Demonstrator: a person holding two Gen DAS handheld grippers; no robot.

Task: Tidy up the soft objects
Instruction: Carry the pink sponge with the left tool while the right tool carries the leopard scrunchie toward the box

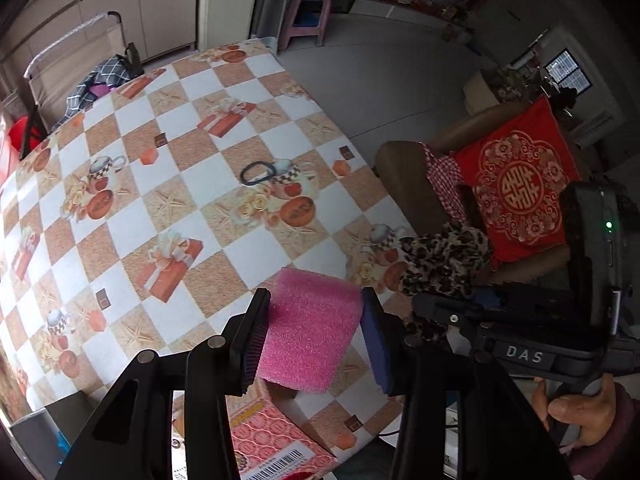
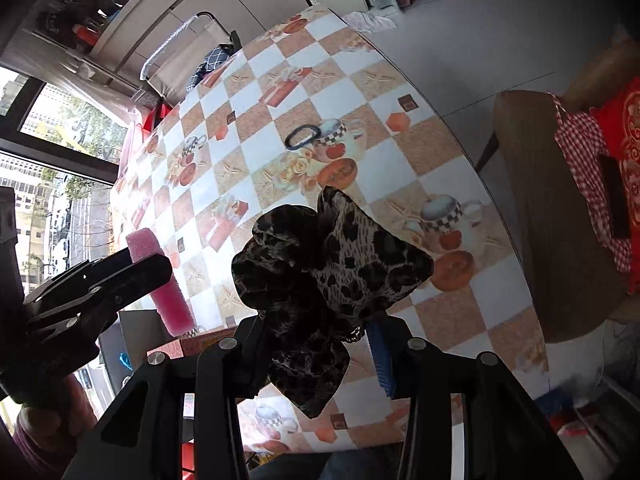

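Note:
My left gripper (image 1: 314,332) is shut on a pink foam sponge (image 1: 310,330) and holds it above the near edge of the checkered table (image 1: 192,184). The sponge also shows in the right wrist view (image 2: 160,280). My right gripper (image 2: 320,354) is shut on a leopard-print scrunchie (image 2: 328,276), held above the table; the scrunchie also shows in the left wrist view (image 1: 444,264) at the table's right edge. A dark hair tie (image 1: 258,173) lies on the table's middle; it also shows in the right wrist view (image 2: 303,136).
A red patterned box (image 1: 272,444) sits under the sponge at the near table edge. A brown armchair (image 1: 412,184) with a red cushion (image 1: 520,180) stands right of the table. A pink stool (image 1: 306,16) stands on the floor beyond.

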